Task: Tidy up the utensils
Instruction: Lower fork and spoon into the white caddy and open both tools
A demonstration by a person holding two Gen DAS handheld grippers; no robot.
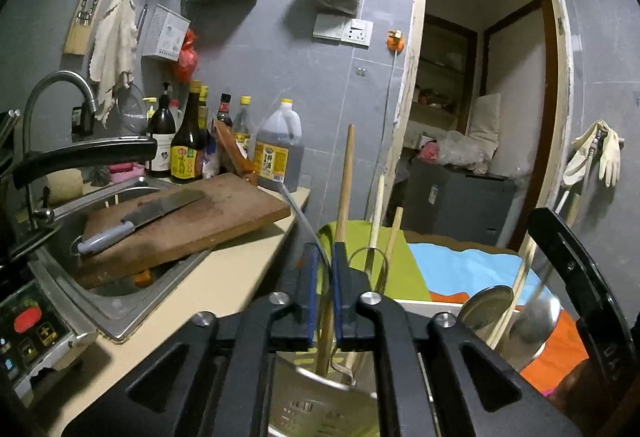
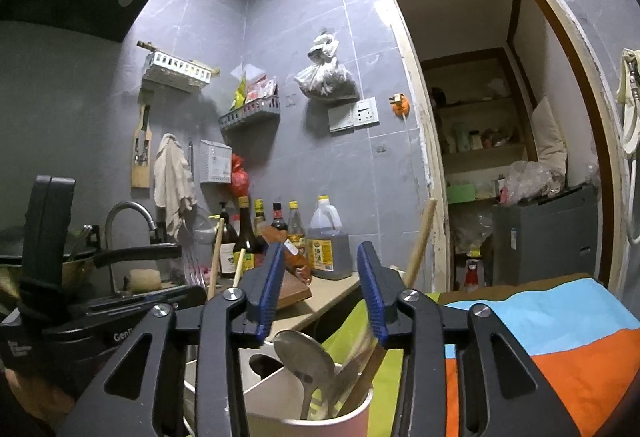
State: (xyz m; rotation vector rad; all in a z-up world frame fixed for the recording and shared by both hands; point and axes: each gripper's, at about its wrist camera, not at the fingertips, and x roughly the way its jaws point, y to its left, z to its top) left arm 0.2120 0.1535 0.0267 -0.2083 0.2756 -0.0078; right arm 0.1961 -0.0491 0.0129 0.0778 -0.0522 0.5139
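Right wrist view — dull steel ladle (image 2: 306, 355), bowl up, in white holder (image 2: 320, 423).

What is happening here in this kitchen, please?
A person is sorting utensils with handheld tongs in each hand. The left tongs are shut on a thin wire handle above a metal holder that holds wooden sticks. The right tongs stand open with nothing between them, above a white utensil holder with a metal ladle in it. A knife lies on the cutting board over the sink.
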